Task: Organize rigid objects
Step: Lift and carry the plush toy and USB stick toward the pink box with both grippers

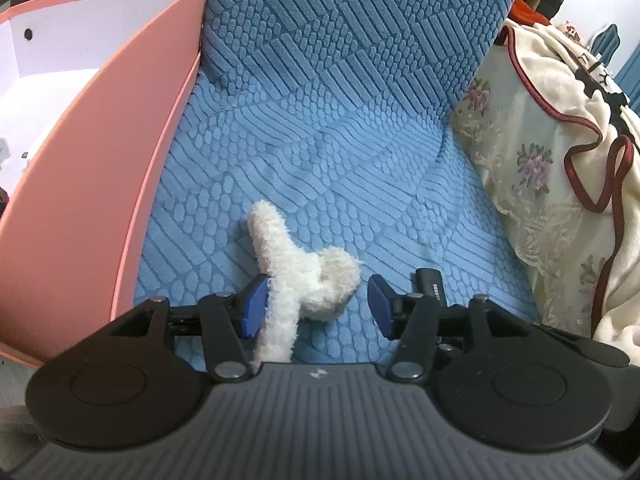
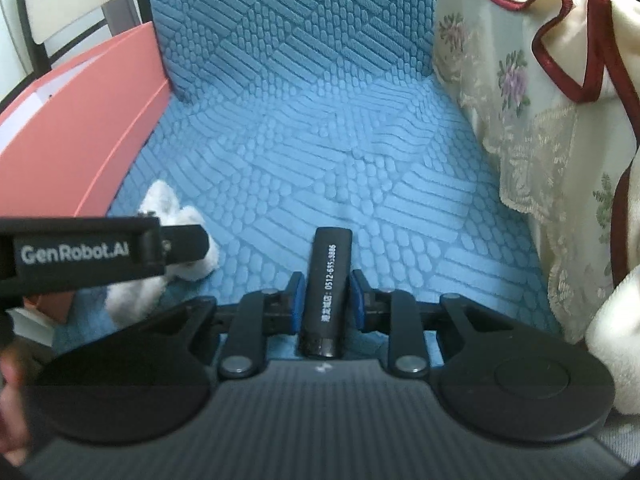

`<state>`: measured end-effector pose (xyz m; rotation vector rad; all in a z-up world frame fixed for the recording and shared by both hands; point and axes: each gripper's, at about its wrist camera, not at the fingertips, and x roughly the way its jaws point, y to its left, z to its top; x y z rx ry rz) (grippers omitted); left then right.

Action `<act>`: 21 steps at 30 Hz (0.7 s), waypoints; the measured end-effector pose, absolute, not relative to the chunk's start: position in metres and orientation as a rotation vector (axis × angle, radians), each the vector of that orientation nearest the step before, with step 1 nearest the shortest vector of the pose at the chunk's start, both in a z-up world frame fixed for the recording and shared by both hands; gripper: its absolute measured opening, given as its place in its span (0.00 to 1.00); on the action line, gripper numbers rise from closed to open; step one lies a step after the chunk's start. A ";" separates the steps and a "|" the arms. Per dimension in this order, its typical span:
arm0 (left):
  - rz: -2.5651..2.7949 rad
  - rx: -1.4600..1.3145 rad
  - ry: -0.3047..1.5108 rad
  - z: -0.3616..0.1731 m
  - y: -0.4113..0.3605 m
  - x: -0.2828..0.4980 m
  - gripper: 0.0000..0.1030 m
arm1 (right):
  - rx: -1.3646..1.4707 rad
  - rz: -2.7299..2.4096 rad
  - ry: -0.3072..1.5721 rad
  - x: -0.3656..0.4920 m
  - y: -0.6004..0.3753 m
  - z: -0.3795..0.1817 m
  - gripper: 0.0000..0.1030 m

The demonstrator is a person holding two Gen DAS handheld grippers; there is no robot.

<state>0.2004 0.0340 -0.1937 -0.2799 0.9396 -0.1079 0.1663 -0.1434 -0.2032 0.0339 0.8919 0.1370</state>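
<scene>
A white fluffy plush piece [image 1: 298, 276] lies on the blue textured seat cushion [image 1: 320, 168]. My left gripper [image 1: 316, 304] is open around it, its left pad touching the plush. In the right wrist view my right gripper [image 2: 328, 300] is shut on a black cylinder with white printed digits [image 2: 326, 284], low over the cushion [image 2: 320, 152]. The plush [image 2: 188, 236] shows at the left, partly hidden by the left gripper's black body [image 2: 80, 254]. The cylinder's tip [image 1: 428, 280] shows beside the left gripper's right finger.
A pink box with a white inside [image 1: 100, 152] stands against the cushion's left edge; it also shows in the right wrist view [image 2: 80, 136]. A cream floral and lace cloth with red trim [image 1: 552, 152] covers the right side. The blue backrest [image 1: 352, 28] rises behind.
</scene>
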 end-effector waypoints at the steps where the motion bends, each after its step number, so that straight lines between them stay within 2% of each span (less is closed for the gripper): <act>1: -0.108 -0.280 0.941 -0.194 0.033 0.201 0.59 | 0.039 0.139 0.892 0.167 -0.144 -0.203 0.28; 21: -0.104 -0.245 0.948 -0.197 0.027 0.206 0.60 | 0.048 0.103 0.878 0.176 -0.145 -0.203 0.26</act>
